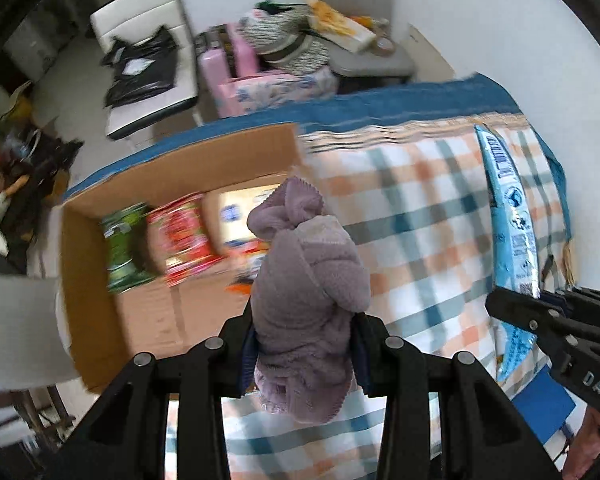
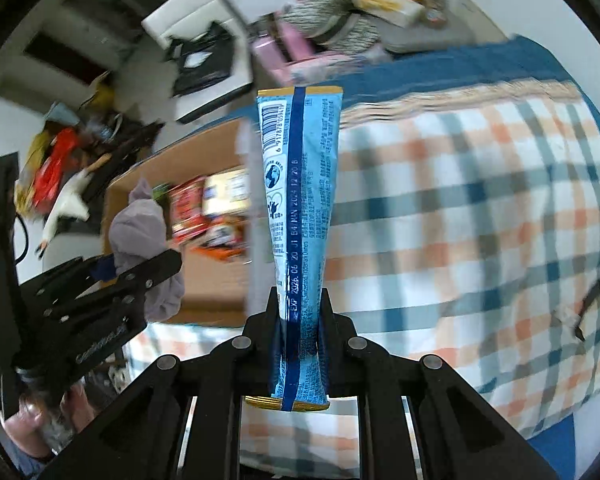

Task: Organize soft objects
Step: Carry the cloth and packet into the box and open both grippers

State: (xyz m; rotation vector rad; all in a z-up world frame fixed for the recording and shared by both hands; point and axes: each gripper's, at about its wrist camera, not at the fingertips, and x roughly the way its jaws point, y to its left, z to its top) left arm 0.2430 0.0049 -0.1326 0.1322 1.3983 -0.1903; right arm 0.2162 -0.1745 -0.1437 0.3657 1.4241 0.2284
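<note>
**newbie:** Two things held up?

**op:** Yep — left gripper aims straight down, clamped on the purple fuzzy cloth over the cardboard box. Right gripper pinches the blue packet — above the plaid cloth.

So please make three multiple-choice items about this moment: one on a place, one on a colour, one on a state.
1. Where do the snack packs lie?
A. in the cardboard box
B. on the white chair
C. on the floor

2. What colour is the soft garment?
A. green
B. lilac
C. red

3. How does the right gripper stand?
A. open, empty
B. shut on the blue packet
C. shut on the garment

Key:
1 A, the packs lie inside the cardboard box.
2 B, the soft garment in the left gripper is lilac.
3 B, the right gripper clamps the blue packet.
</note>
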